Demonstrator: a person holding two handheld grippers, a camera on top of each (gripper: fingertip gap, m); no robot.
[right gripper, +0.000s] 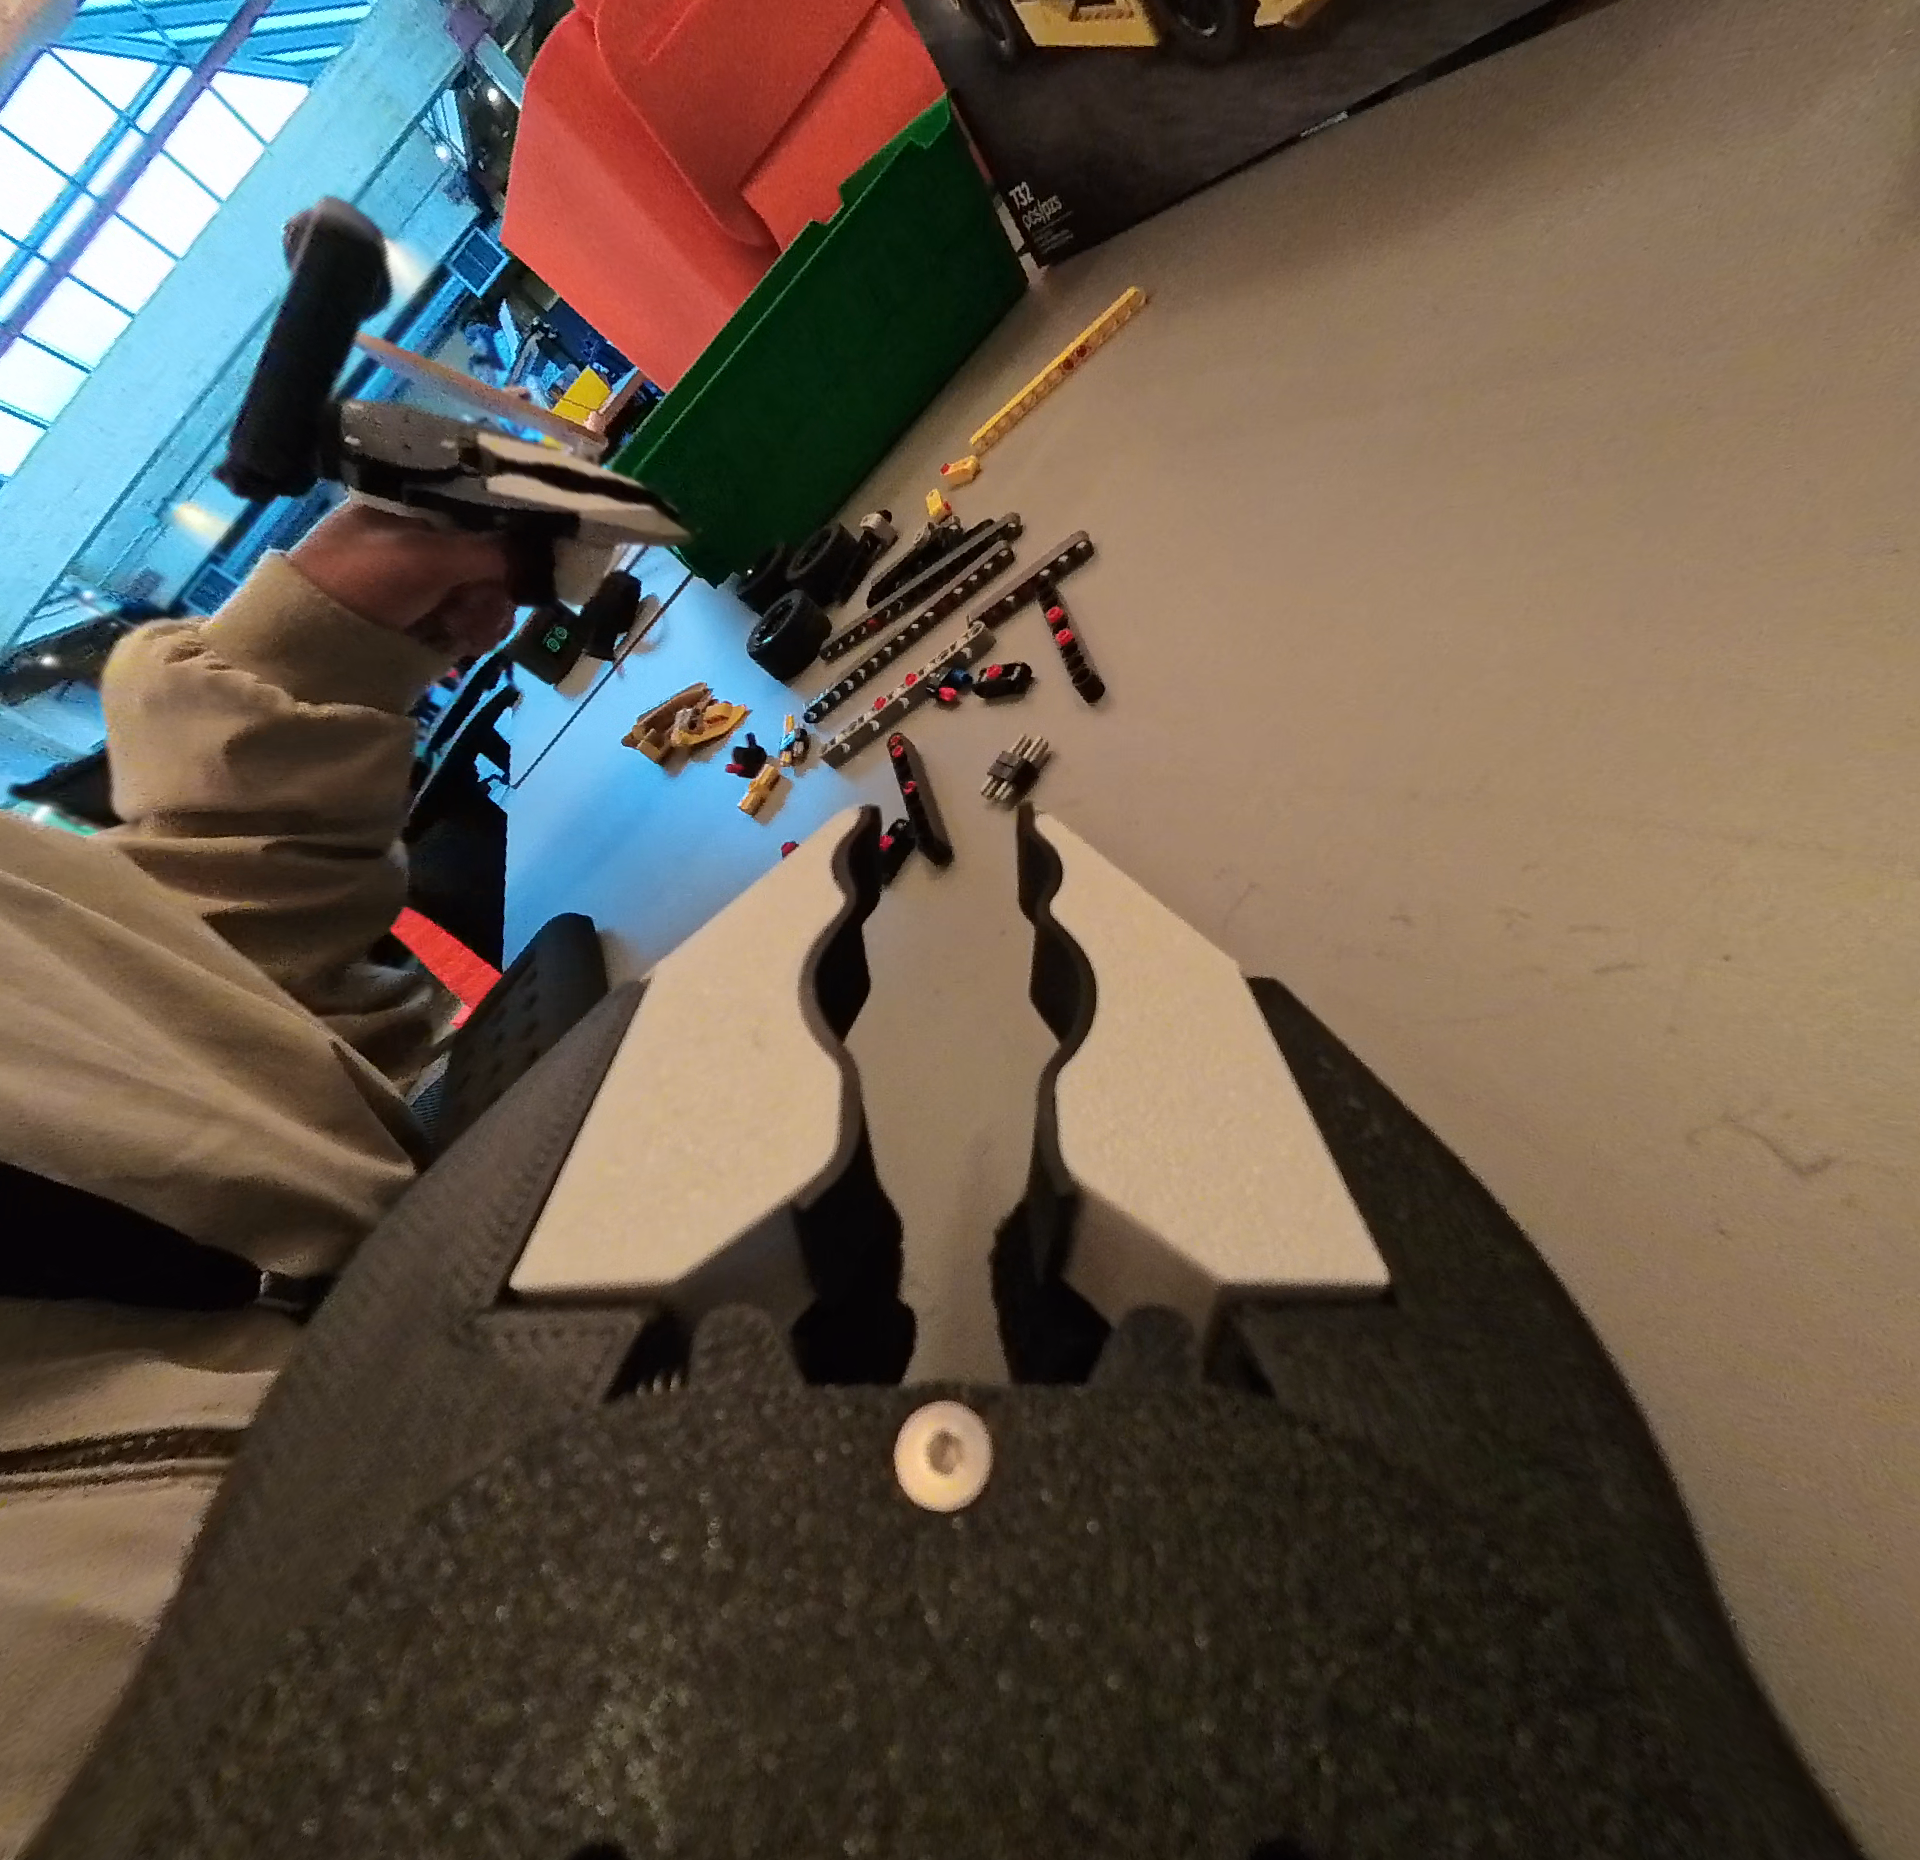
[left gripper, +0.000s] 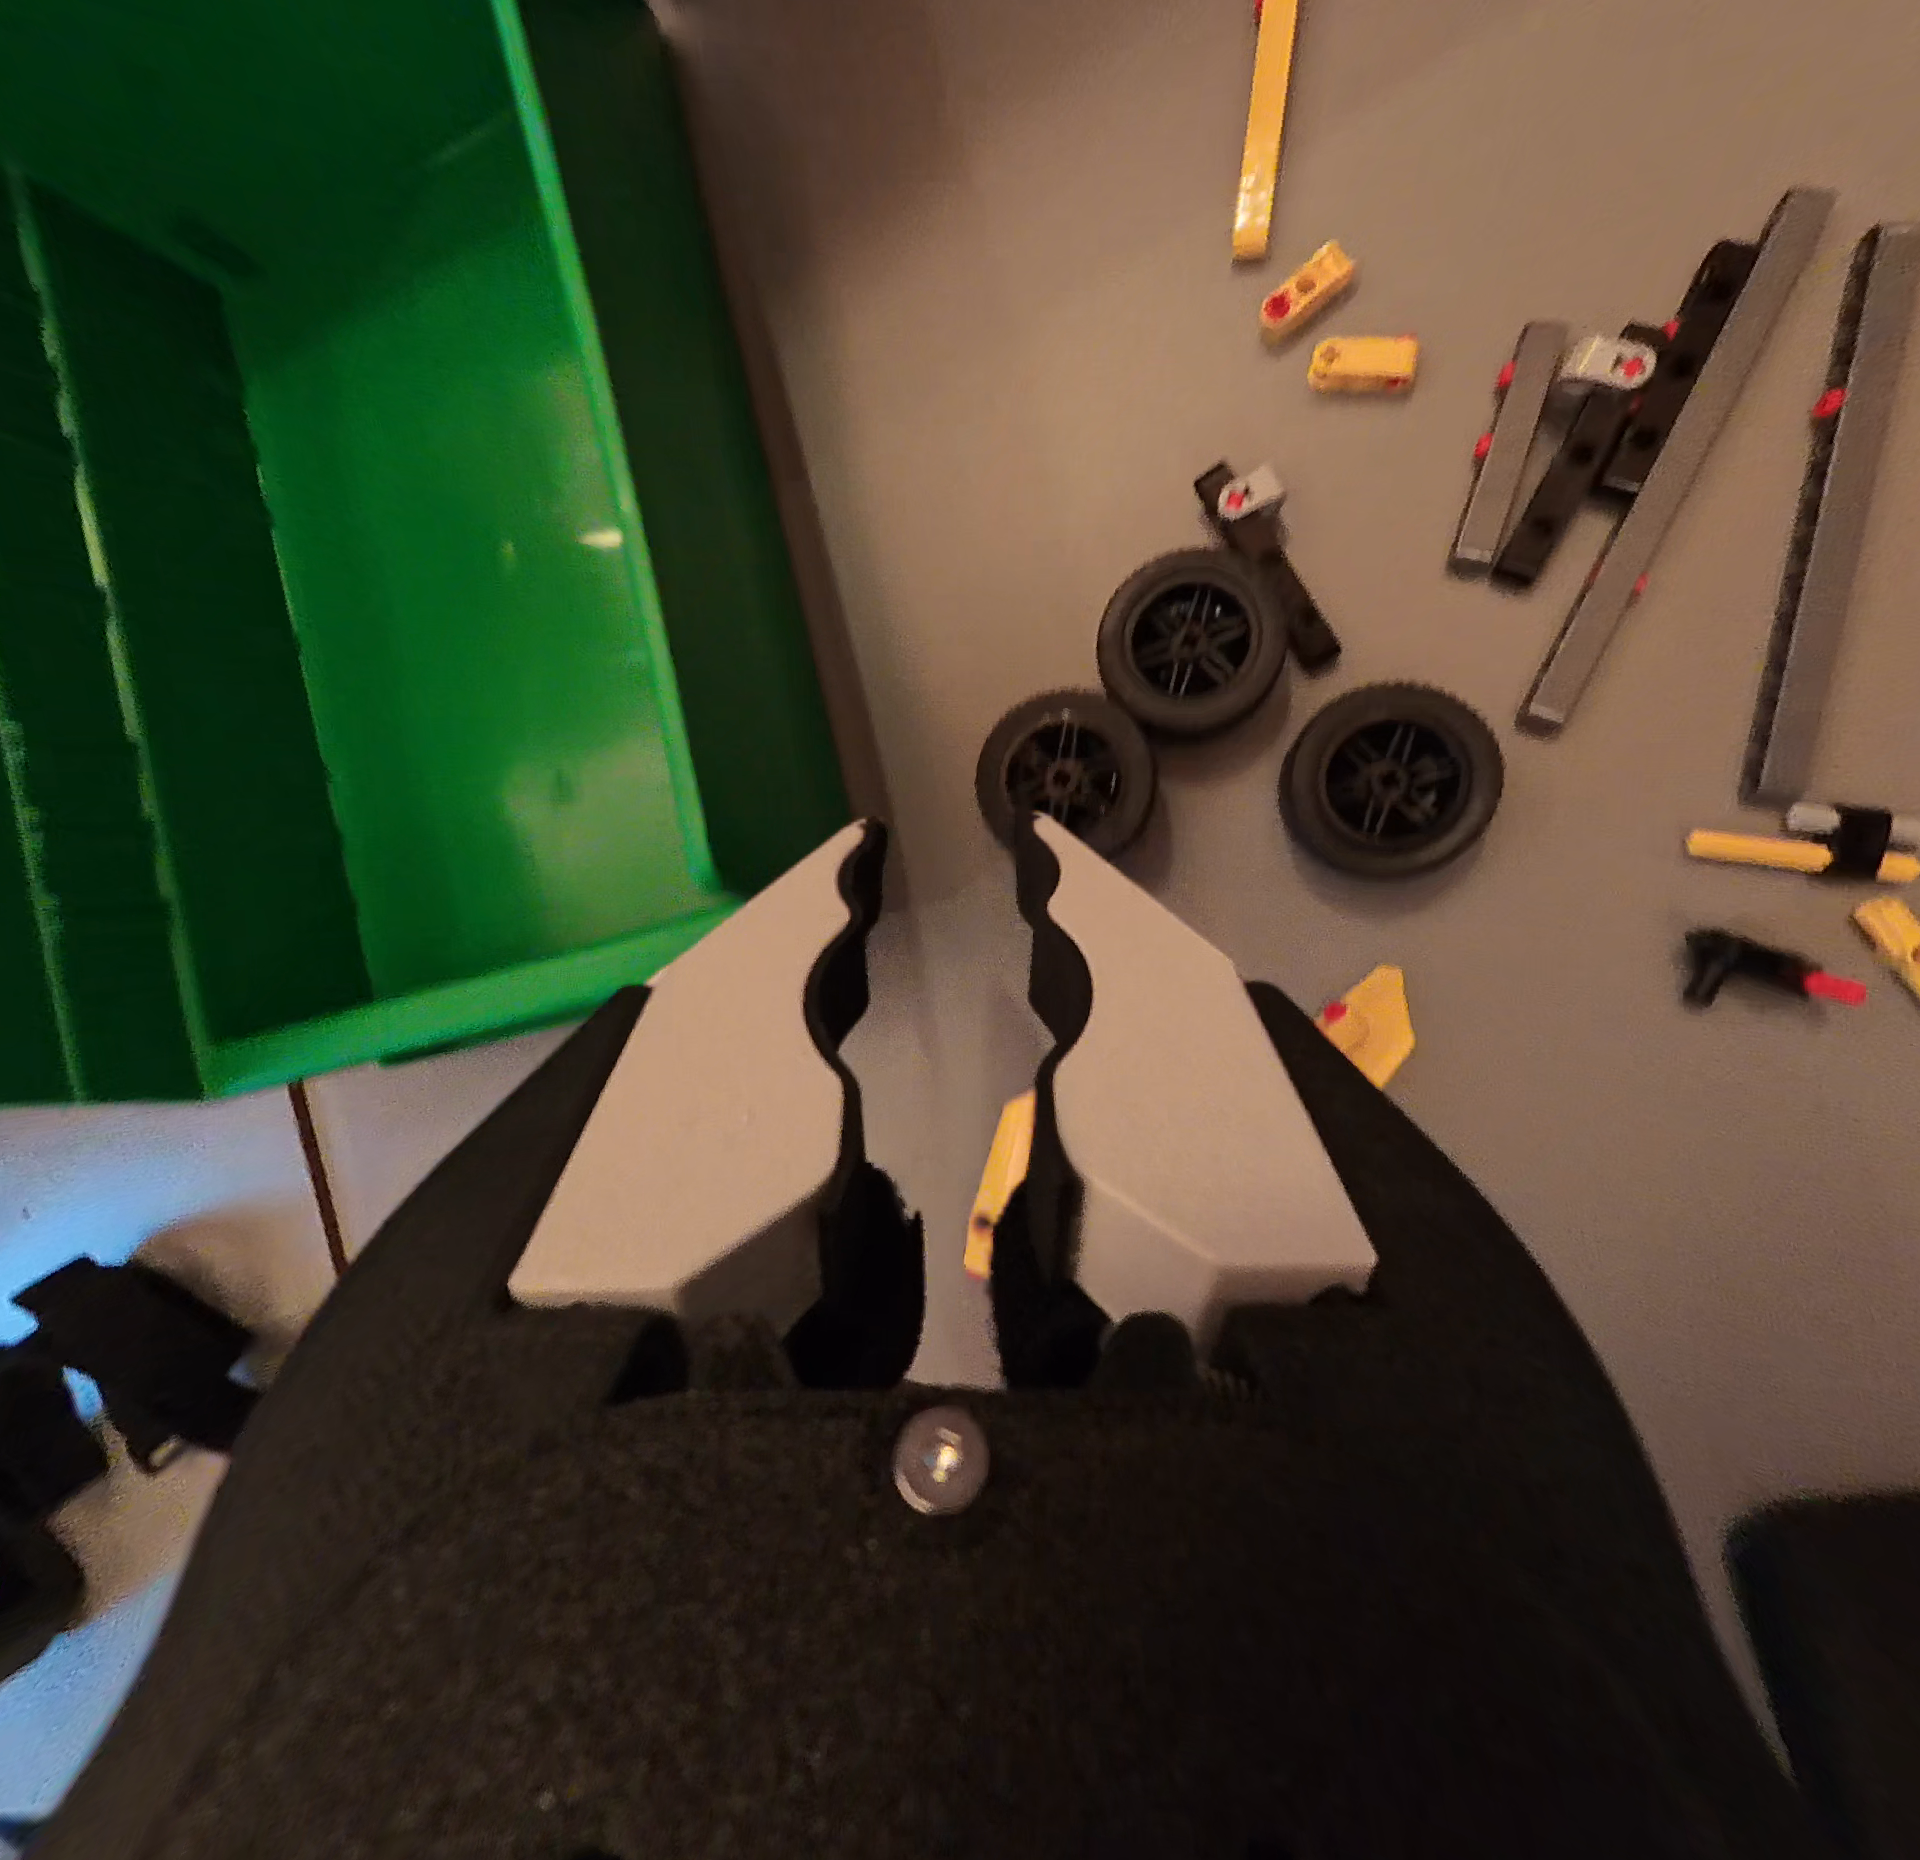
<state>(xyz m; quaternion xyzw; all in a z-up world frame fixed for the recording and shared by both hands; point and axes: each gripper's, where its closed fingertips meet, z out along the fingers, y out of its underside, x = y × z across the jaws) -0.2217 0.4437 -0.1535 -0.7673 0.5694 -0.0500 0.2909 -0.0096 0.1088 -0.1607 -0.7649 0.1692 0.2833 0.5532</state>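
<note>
While both grippers are hanging over the grey table (left gripper: 1039,252), neither is holding anything. The left gripper (left gripper: 956,834) is hovering with its fingers apart and nothing between the wavy black pads (left gripper: 847,979); the corner of a green bin (left gripper: 436,563) is sitting just off its left fingertip, and the nearest of three black wheels (left gripper: 1065,771) is lying just beyond its right fingertip. A small yellow piece (left gripper: 1003,1176) is showing on the table through the gap, close against the right finger, below it and not gripped. Farther right of the fingers, grey beams (left gripper: 1673,460) and a long yellow beam (left gripper: 1270,96) are lying scattered, well apart from the tips.

The right gripper (right gripper: 940,823) is tilting low over the table, fingers likewise spread and empty. A short black beam with red pins (right gripper: 920,797) is lying just past its left fingertip — whether it is touching the tip cannot be told — and a small black connector with grey pins (right gripper: 1013,768) is resting just ahead of the right fingertip. Beyond the tips, more beams and wheels are lying before the green bin, with an orange bin (right gripper: 686,169) and a dark box printed with a yellow car (right gripper: 1195,75) behind it. Left of the fingers, a hand (right gripper: 416,584) in a beige sleeve (right gripper: 260,730) is carrying the other gripper above the table.
</note>
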